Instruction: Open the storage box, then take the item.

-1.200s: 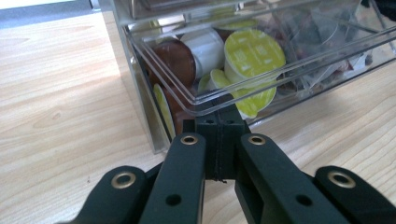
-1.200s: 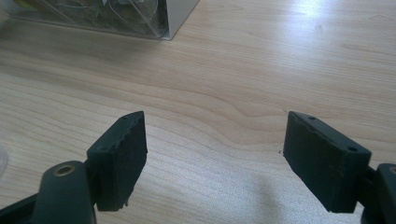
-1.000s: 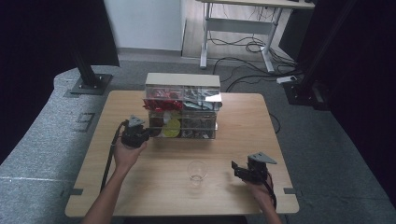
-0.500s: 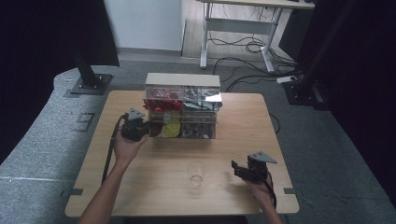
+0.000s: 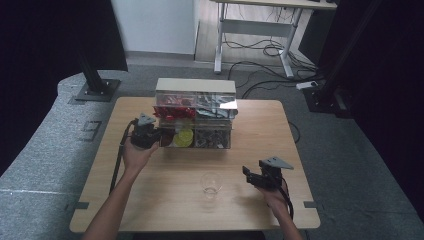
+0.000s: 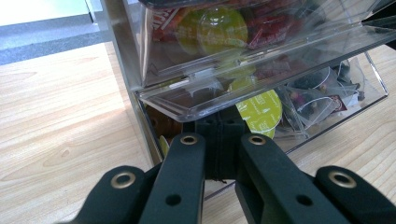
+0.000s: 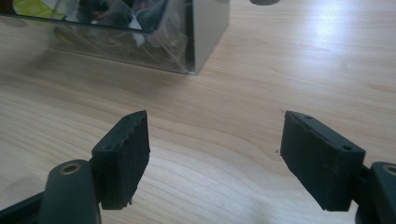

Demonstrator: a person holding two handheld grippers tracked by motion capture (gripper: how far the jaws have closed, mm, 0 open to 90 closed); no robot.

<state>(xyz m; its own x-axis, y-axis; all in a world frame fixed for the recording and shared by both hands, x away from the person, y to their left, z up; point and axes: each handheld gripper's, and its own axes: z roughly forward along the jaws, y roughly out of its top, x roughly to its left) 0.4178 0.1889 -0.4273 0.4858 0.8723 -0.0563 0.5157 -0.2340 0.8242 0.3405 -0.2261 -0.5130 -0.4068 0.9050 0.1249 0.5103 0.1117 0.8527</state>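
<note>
Wood table [image 5: 150, 200] holds a clear plastic box [image 5: 196, 120] with drawers, sitting at about 12 o'clock from the table's middle. The box is full of small things: red packets [image 5: 172, 111] up top, a round yellow-green pod [image 5: 183, 137] lower down, and little clear bags of tea [image 6: 317, 98] in the bottom drawer. The left gripper [image 5: 145, 135] is at about 10 o'clock on the table, right at the left end of the box. Its two black jaws are squeezed tight together, and in the left gripper view the tips [image 6: 219, 135] poke just under the front lip of a clear drawer [image 6: 261, 74] that sticks out a bit. I cannot tell if the jaws are pinching the lip or just touching it. The yellow-green pod sits just behind the tips, at about 1 o'clock from them. The right gripper [image 5: 262, 175] is at about 4 o'clock on the table, well apart from the box. Its jaws are spread wide with nothing between them, just bare wood below, as the right gripper view [image 7: 215, 158] shows. A small clear cup [image 5: 211, 184] stands upright near 6 o'clock, between the two hands and closer to the right gripper.
</note>
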